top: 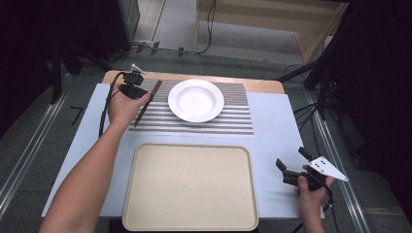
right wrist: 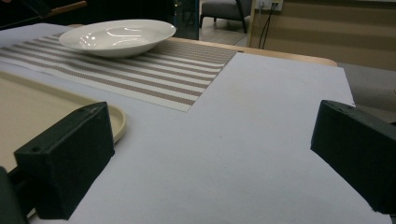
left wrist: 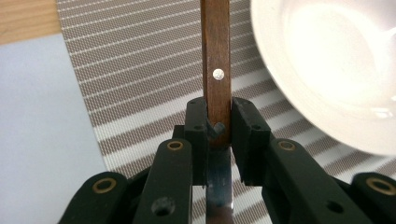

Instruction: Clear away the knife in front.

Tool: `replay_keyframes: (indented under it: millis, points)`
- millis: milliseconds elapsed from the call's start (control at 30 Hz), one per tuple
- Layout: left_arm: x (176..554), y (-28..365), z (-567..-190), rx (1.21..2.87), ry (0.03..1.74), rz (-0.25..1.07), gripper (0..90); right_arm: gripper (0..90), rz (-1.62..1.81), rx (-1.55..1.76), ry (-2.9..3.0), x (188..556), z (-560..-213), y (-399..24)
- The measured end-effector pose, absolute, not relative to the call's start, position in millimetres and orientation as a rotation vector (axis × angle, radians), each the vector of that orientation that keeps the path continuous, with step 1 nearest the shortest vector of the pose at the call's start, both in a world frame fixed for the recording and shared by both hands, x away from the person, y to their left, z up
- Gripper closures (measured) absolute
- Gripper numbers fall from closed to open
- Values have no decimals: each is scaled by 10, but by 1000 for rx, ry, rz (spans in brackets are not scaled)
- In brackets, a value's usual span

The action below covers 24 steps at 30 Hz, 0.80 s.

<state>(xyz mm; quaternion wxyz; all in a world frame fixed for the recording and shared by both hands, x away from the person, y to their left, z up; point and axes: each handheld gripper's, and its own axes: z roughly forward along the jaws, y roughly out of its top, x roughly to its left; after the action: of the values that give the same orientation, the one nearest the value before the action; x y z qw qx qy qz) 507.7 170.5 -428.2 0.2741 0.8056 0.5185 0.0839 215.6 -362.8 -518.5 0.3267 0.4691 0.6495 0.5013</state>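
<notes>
White plate [top: 196, 100] sits on the striped mat [top: 228, 124], just right of the knife [top: 147, 99]; empty tray [top: 190, 187] in front. Left gripper [left wrist: 218, 122] pinches the knife's wooden handle, blade toward the hand. Right gripper [top: 291, 162] is spread wide over bare table [right wrist: 261, 140].

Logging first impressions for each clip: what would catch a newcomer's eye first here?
Probably the white plate in the middle of the striped placemat, bright against the dark room. Just left of it, the left gripper is shut on a wooden-handled knife above the mat's edge. Nearer the person lies a large beige tray, with the right gripper open beside it.
</notes>
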Motion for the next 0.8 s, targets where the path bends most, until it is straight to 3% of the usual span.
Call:
replay_keyframes:
  millis: [800]
  points:
    - [4432, 1657, -4243, 2207, 1230, 227, 767, 0, 1310, 1223, 1706, 2155, -5186, -3625]
